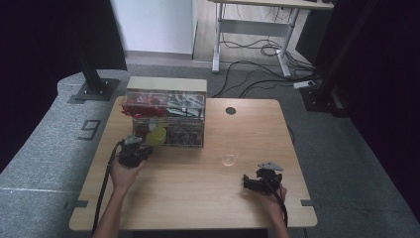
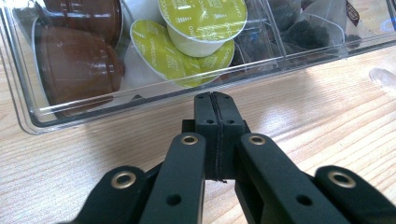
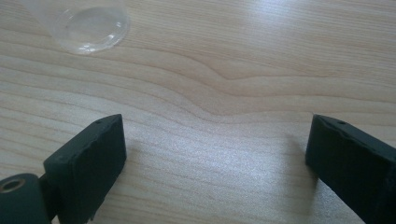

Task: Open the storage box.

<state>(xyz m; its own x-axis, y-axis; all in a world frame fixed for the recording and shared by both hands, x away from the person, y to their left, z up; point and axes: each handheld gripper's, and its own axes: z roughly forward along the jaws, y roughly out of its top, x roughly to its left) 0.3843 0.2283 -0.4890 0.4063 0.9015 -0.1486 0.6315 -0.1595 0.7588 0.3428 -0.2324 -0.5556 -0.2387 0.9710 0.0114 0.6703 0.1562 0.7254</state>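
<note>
Your left gripper point(image 2: 215, 100), its black jaws pressed together on nothing, rests on the pale wooden table point(image 1: 198, 198) just in front of the clear plastic organiser box point(image 2: 28, 112) holding lime-green foil-lidded capsules point(image 2: 203, 21) and brown capsules point(image 2: 77, 65). Your right gripper point(image 3: 215, 154), jaws spread wide and empty, sits near the clear plastic cup point(image 3: 86, 23), well apart from the box.

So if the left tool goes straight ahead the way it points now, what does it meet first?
Most likely the front wall of the clear organizer box, just ahead of the shut left tool, roughly where the green capsules sit behind it.
</note>
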